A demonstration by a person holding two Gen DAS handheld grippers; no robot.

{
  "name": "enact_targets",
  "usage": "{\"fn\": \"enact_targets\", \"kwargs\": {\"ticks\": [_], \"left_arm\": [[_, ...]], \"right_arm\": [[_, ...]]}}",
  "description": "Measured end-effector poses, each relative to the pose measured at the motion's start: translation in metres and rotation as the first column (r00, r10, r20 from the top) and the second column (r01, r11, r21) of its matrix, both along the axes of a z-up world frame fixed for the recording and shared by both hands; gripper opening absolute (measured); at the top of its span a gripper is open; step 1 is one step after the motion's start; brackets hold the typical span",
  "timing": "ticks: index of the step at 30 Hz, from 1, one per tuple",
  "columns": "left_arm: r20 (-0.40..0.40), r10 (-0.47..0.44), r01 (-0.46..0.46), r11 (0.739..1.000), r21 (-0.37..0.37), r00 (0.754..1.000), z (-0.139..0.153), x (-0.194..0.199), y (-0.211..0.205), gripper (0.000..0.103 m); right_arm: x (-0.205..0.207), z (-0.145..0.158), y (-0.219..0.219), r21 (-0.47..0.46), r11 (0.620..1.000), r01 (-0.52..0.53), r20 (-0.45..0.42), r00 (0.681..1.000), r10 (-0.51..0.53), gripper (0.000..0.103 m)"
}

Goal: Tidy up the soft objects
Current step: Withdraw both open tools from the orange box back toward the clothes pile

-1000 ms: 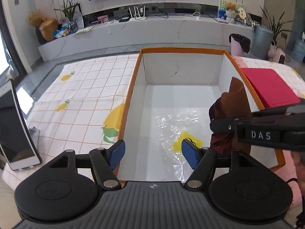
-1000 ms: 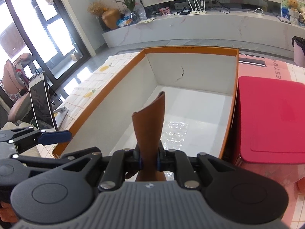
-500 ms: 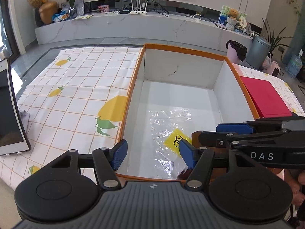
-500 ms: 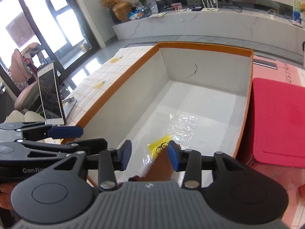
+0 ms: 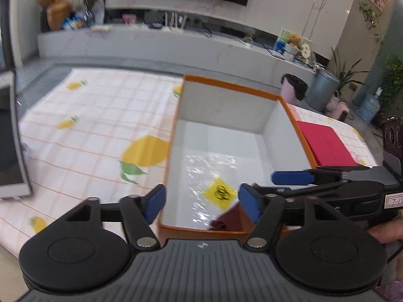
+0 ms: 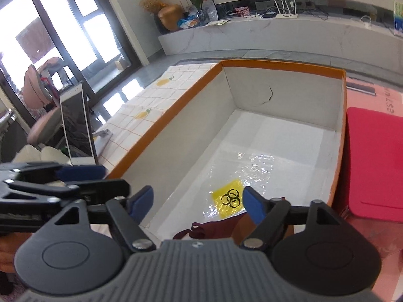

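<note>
A brown and maroon soft cloth (image 6: 221,226) lies in the near end of the orange-rimmed white box (image 6: 161,136), also seen in the left wrist view (image 5: 230,220). A clear plastic bag with a yellow biohazard label (image 6: 229,197) lies on the box floor (image 5: 220,192). My right gripper (image 6: 197,202) is open and empty just above the cloth. My left gripper (image 5: 201,202) is open and empty over the box's near left corner (image 5: 166,226). The right gripper shows in the left wrist view (image 5: 289,178).
A red lid (image 6: 372,161) lies right of the box (image 5: 325,143). A tablet (image 6: 78,128) stands at the table's left edge (image 5: 10,138). The lemon-print tablecloth (image 5: 88,130) covers the table left of the box.
My right gripper opened and let go of the brown cloth, which dropped into the box's near end. Both grippers drew back from the box.
</note>
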State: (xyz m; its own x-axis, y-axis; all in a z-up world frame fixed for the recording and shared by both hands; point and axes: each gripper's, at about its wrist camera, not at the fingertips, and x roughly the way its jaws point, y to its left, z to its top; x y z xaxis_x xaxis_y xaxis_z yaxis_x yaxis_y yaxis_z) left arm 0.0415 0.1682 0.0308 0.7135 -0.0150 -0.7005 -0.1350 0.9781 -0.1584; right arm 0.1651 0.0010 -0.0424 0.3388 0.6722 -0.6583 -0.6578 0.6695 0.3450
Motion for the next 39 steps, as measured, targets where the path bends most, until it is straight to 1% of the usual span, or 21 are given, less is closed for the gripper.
{"fn": "enact_targets", "kwargs": {"ticks": [1,3,5,6,7,9,11,13,15,19,23,28,31,36,39], "left_arm": [[0.015,0.012,-0.012,1.000,0.028,1.000,0.002,-0.003,-0.001,0.084],[0.032,0.022,-0.024,0.999,0.049,0.999,0.003,-0.007,0.000,0.084],[0.038,0.037,-0.038,0.999,0.031,0.999,0.005,-0.010,0.003,0.084],[0.043,0.047,-0.048,0.999,0.014,0.998,0.005,-0.010,0.006,0.085],[0.047,0.050,-0.050,0.999,-0.006,0.998,0.007,-0.011,0.008,0.086],[0.052,0.068,-0.066,0.997,-0.038,0.996,0.009,-0.011,0.012,0.086],[0.058,0.097,-0.095,0.995,-0.038,0.994,0.009,-0.011,0.011,0.086],[0.062,0.111,-0.111,0.994,-0.016,0.992,0.010,-0.012,0.008,0.086],[0.068,0.108,-0.108,0.994,-0.002,0.992,0.013,-0.012,0.004,0.086],[0.094,0.091,-0.093,0.996,0.017,0.991,0.020,-0.016,-0.005,0.087],[0.131,0.115,-0.123,0.991,0.060,0.985,0.029,-0.018,-0.019,0.087],[0.182,0.092,-0.110,0.990,0.092,0.979,0.047,-0.023,-0.033,0.087],[0.221,0.073,-0.099,0.989,0.110,0.973,0.060,-0.026,-0.041,0.087],[0.261,0.034,-0.075,0.986,0.149,0.965,0.078,-0.029,-0.060,0.087],[0.291,0.024,-0.071,0.986,0.151,0.956,0.086,-0.031,-0.071,0.089]], "right_arm": [[-0.001,0.000,0.002,-0.010,1.000,0.001,0.005,1.000,-0.001,0.083],[-0.002,0.000,0.006,-0.020,1.000,0.003,0.009,1.000,-0.003,0.086],[-0.004,0.000,0.008,-0.027,1.000,0.002,0.012,1.000,-0.002,0.089],[-0.005,0.000,0.010,-0.033,0.999,0.002,0.016,1.000,-0.001,0.094],[-0.006,0.000,0.011,-0.041,0.999,-0.005,0.021,1.000,0.006,0.100],[-0.008,0.002,0.013,-0.076,0.997,0.024,0.048,0.999,-0.020,0.101],[-0.011,0.004,0.013,-0.073,0.997,-0.008,0.056,0.998,0.012,0.101],[-0.014,0.008,0.012,-0.052,0.998,-0.030,0.046,0.998,0.033,0.101],[-0.017,0.012,0.011,-0.040,0.999,-0.031,0.053,0.998,0.033,0.101],[-0.024,0.020,0.010,-0.046,0.998,-0.048,0.070,0.996,0.051,0.101],[-0.030,0.026,0.008,-0.051,0.998,-0.046,0.067,0.997,0.049,0.101],[-0.038,0.042,0.002,-0.048,0.999,-0.017,0.088,0.996,0.021,0.101],[-0.044,0.053,-0.003,-0.038,0.999,-0.015,0.106,0.994,0.019,0.101],[-0.054,0.071,-0.010,-0.051,0.998,-0.024,0.134,0.991,0.030,0.101],[-0.055,0.083,-0.025,-0.014,1.000,0.026,0.138,0.990,-0.023,0.101]]}}
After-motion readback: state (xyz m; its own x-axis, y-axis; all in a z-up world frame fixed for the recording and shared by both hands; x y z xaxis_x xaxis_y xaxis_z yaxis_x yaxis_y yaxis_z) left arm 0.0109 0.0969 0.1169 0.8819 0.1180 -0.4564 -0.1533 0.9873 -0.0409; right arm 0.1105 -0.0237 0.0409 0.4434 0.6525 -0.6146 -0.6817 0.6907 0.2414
